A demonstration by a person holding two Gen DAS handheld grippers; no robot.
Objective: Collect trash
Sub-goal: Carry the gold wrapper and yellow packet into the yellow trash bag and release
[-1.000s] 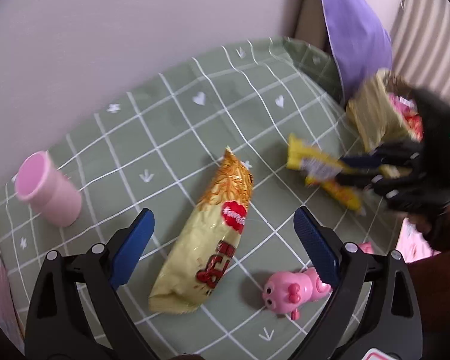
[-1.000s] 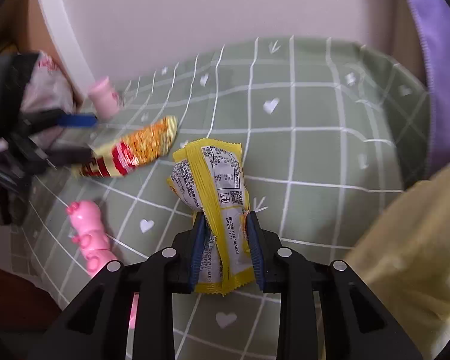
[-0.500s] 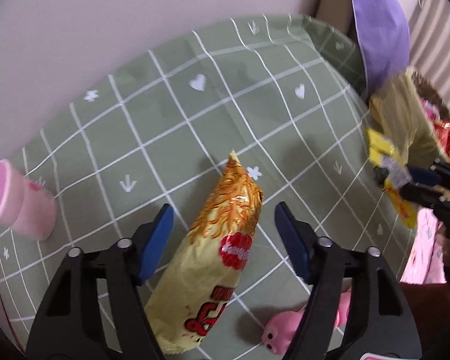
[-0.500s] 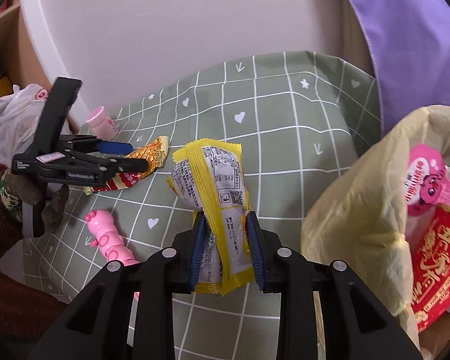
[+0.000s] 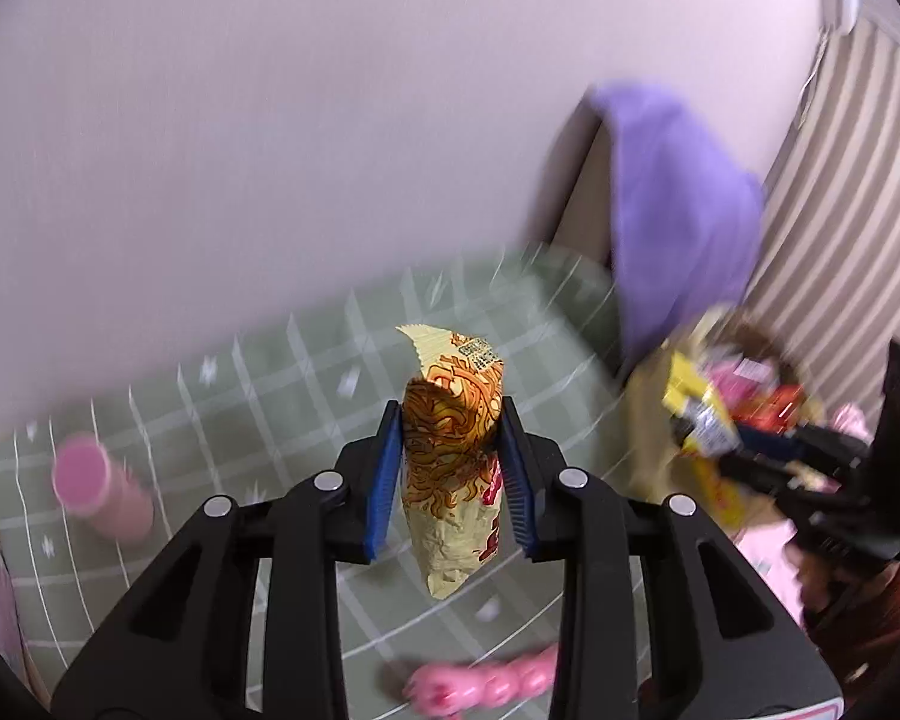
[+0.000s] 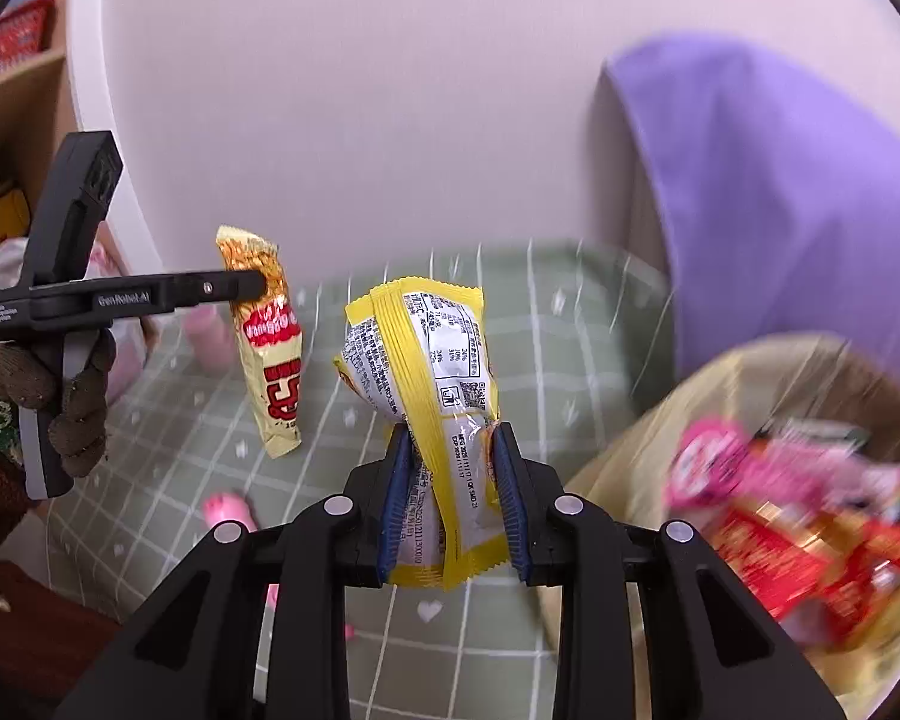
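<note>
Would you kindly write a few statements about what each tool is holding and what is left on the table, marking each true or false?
1. The left tool is shut on the noodle snack packet. True.
2. The noodle snack packet lies flat on the green checked tablecloth. False: it hangs in the air from the left tool, clear of the cloth.
3. The right tool grips the yellow wrapper. True.
4. The yellow wrapper is already inside the trash bag. False: it is held beside the bag, not in it.
5. The pink cup stands upright. False: it lies on its side on the cloth.
6. A pink pig toy is on the cloth. True.
</note>
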